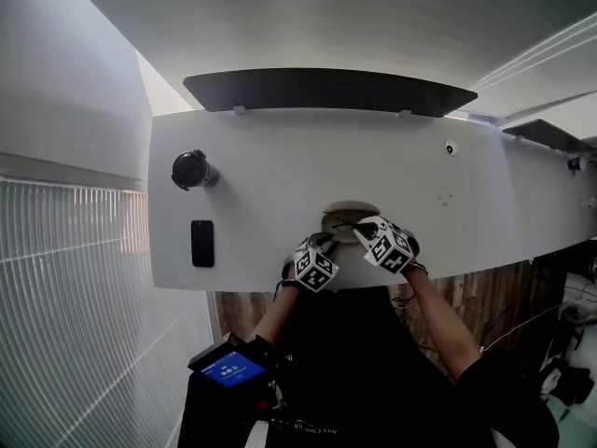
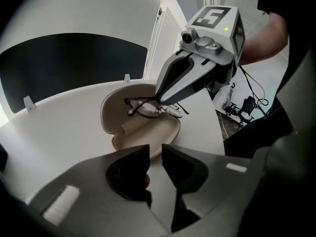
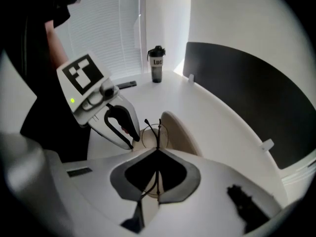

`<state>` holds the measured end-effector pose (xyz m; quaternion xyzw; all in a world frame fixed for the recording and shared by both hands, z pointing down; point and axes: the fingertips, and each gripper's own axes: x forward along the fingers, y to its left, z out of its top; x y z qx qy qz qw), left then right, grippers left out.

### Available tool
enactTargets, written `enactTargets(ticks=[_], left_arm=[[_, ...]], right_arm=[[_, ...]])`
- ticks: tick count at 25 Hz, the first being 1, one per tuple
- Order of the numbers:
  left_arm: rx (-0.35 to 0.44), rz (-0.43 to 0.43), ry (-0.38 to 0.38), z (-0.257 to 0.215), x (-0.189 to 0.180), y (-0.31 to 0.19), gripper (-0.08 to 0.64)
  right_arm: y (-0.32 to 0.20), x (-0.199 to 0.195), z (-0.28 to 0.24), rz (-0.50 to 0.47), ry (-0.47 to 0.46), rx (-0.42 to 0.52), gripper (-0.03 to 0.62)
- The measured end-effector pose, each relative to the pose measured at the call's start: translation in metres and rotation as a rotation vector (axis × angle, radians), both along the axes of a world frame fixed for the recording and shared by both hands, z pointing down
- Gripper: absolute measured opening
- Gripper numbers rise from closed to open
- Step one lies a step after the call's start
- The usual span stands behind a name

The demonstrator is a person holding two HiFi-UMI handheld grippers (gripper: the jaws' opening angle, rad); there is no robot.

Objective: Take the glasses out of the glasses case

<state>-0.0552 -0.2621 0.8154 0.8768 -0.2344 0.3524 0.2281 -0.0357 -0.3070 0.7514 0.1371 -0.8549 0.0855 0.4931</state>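
Beige glasses case (image 2: pixel 143 132), open; right tool (image 3: pixel 157 151) clenched on glasses (image 2: pixel 146 107), left tool (image 2: pixel 156 149) slightly parted; narrow pinch may bend thin frame.

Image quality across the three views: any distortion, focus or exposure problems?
Head view: strong fisheye bows the table edge. Left gripper view: dark vignette in the corners, the near jaws are soft, the glasses and glasses case are fairly sharp. Right gripper view: the thin glasses frame nearly vanishes against the dark jaws; the blinds behind are bright.
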Motion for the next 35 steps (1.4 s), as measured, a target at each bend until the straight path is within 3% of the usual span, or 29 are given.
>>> enactTargets(ticks=[7, 12, 14, 17, 23, 35], left_arm=[[0.016, -0.046, -0.038, -0.001, -0.001, 0.001, 0.084], [0.048, -0.093, -0.077, -0.006, -0.001, 0.003, 0.083], [0.084, -0.111, -0.065, -0.017, 0.001, 0.003, 0.083], [0.131, -0.139, 0.019, -0.042, 0.012, 0.009, 0.081], [0.114, -0.283, 0.216, -0.084, 0.032, 0.028, 0.075], [0.087, -0.448, 0.216, -0.086, 0.02, 0.029, 0.068]], right_arm=[[0.018, 0.061, -0.059, 0.423, -0.352, -0.096, 0.015], [0.035, 0.127, -0.047, 0.69, -0.534, -0.223, 0.015], [0.042, 0.148, -0.034, 0.781, -0.603, -0.288, 0.015], [0.048, 0.168, -0.019, 0.872, -0.697, -0.362, 0.015], [0.055, 0.185, 0.002, 0.892, -0.736, -0.451, 0.015], [0.058, 0.178, 0.021, 0.796, -0.668, -0.526, 0.014]])
